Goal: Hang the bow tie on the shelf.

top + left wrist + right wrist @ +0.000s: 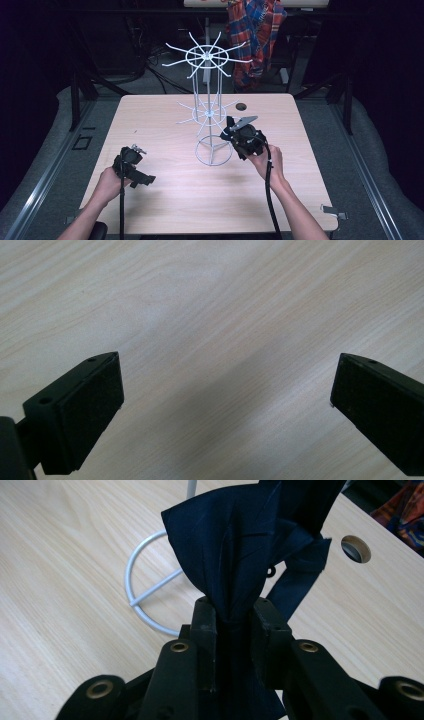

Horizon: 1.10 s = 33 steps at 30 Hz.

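High view: right gripper [231, 131] clamped on navy cloth [235, 555] beside wire rack [207, 107]; left gripper [145, 178] agape, low over table [165, 200].

Left gripper [225, 405]: two black wedge-shaped jaws, textured pads on inner faces, small screw holes near tips.

Right gripper [235, 617]: black jaws on black link arms, brass-ringed pivot holes behind tips; grey three-cornered plate on top; black cable trailing from rear.

Forearms bare; sleeves, if any, out of frame.
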Each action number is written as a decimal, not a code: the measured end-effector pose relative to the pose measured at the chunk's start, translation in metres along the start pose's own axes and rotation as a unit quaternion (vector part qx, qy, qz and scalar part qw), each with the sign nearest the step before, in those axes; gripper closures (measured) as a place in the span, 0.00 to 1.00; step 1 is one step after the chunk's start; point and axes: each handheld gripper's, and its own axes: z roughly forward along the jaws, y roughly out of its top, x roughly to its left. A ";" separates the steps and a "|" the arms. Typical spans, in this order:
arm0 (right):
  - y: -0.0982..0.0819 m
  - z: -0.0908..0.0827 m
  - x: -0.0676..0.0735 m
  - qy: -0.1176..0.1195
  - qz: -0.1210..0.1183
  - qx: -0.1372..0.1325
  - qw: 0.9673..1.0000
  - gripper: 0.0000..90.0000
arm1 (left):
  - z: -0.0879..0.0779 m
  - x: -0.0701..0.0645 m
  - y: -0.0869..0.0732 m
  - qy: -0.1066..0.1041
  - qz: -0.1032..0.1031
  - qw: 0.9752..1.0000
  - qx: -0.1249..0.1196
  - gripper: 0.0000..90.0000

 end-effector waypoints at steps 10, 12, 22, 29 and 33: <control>-0.004 0.009 0.000 0.017 -0.011 0.005 1.000 0.76 | 0.000 0.000 0.000 0.001 0.000 1.000 0.001 0.01; -0.005 0.009 -0.001 0.020 -0.006 0.006 1.000 0.77 | 0.000 0.000 0.000 0.001 0.001 1.000 0.002 0.01; -0.007 0.014 -0.003 0.031 0.007 0.009 0.999 0.80 | 0.000 -0.001 0.000 0.001 0.002 1.000 0.002 0.01; -0.007 0.016 -0.003 0.042 0.008 0.018 0.999 0.79 | 0.000 0.000 -0.001 0.000 0.000 1.000 0.002 0.01; -0.007 0.016 -0.003 0.048 0.006 0.021 0.999 0.76 | 0.000 0.000 -0.001 0.000 0.001 1.000 0.001 0.01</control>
